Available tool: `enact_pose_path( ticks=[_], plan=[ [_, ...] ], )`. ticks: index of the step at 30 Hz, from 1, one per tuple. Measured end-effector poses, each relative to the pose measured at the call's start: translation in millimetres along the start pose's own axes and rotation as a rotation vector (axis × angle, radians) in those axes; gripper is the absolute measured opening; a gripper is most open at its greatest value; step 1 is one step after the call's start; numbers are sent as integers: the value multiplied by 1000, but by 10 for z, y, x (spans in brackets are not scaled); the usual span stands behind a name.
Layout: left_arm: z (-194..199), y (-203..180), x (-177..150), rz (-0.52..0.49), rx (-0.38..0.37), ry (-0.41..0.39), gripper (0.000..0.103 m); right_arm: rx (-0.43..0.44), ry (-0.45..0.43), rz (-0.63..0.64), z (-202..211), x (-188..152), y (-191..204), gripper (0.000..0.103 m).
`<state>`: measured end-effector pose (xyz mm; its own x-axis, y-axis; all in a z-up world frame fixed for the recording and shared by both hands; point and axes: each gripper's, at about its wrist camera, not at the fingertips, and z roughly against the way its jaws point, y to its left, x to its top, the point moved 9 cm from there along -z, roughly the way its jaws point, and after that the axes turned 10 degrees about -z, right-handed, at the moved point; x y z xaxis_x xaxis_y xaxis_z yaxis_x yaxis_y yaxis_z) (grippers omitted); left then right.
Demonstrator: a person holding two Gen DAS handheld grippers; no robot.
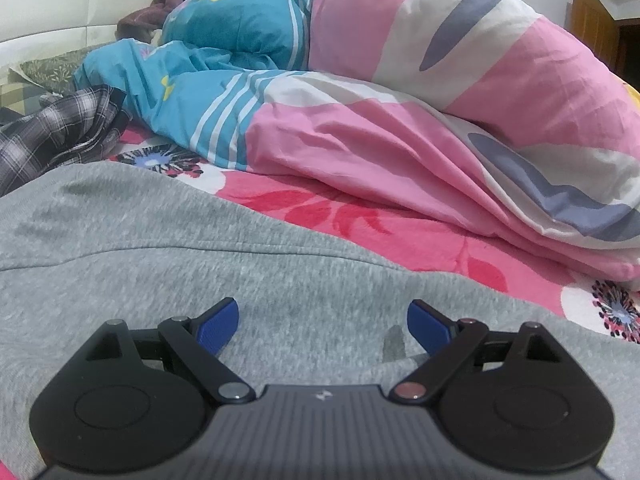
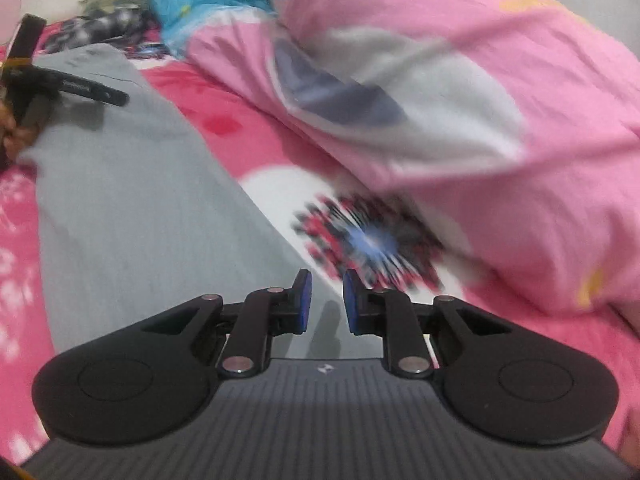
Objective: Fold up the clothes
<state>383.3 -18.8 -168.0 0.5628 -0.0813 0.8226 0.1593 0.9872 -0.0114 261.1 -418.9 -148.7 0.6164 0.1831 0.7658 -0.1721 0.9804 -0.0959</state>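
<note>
A grey garment (image 1: 160,248) lies spread on the floral bed sheet (image 1: 360,216). My left gripper (image 1: 323,324) hovers just over it, wide open, with nothing between its blue pads. In the right wrist view the same grey garment (image 2: 132,184) runs as a long strip from the near middle to the upper left. My right gripper (image 2: 325,300) is over its near right edge. Its jaws stand a narrow gap apart, and nothing is between them. The view is blurred by motion. One black finger (image 2: 92,92) of the left gripper shows at the far end of the garment.
A bulky pink, white and blue duvet (image 1: 400,120) is heaped along the right and back of the bed. A dark plaid garment (image 1: 60,132) lies crumpled at the left. A white padded headboard (image 1: 60,8) stands behind. The duvet (image 2: 460,100) crowds the right gripper's right side.
</note>
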Motion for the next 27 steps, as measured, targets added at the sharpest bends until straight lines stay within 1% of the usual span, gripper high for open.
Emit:
enact_pose_path(
  ticks=[2,5,8,9,10,12,13,17,21,23,24,25,26,27],
  plan=[
    [-1,-4,-2,-3,2,0,93,-72,-38,-153,260,-184,-367,16],
    [-2,-4,-3,-6,4,-1,93,-232,-117,-404,729,-509,-1034,16],
    [-2,-5,-3,-6,6,-2,93,-380,-142,-617,1106,-885,-1643,18],
    [-2,-6,-3,-8,8,-2,93,-417,-140,-665,1185,-991,-1796,23],
    [-2,-7,-3,-10,9,-2,93,-440,-134,-695,1222,-1065,-1889,33],
    [-3,-10,-2,-11,11,-2,93,-462,-131,-746,1263,-1182,-2030,42],
    [-3,-11,-2,-12,11,-3,93,-459,-137,-764,1261,-1225,-2078,45],
    [-4,-7,0,-12,11,-3,93,-435,-144,-816,1131,-1293,-2234,46],
    [-4,-8,0,-15,14,-3,93,-452,-86,-836,908,-1324,-2381,47],
    [-8,-11,3,-18,16,-3,93,-461,-60,-833,853,-1358,-2372,44],
    [-9,-14,5,-20,17,-2,93,-464,-48,-830,832,-1377,-2360,33],
    [-10,-16,5,-22,19,-2,93,-468,-35,-828,810,-1395,-2349,23],
    [-10,-18,5,-24,21,-2,93,-473,-39,-806,812,-1386,-2312,19],
    [-10,-19,4,-25,22,-2,93,-473,-53,-771,829,-1353,-2256,10]
  ],
)
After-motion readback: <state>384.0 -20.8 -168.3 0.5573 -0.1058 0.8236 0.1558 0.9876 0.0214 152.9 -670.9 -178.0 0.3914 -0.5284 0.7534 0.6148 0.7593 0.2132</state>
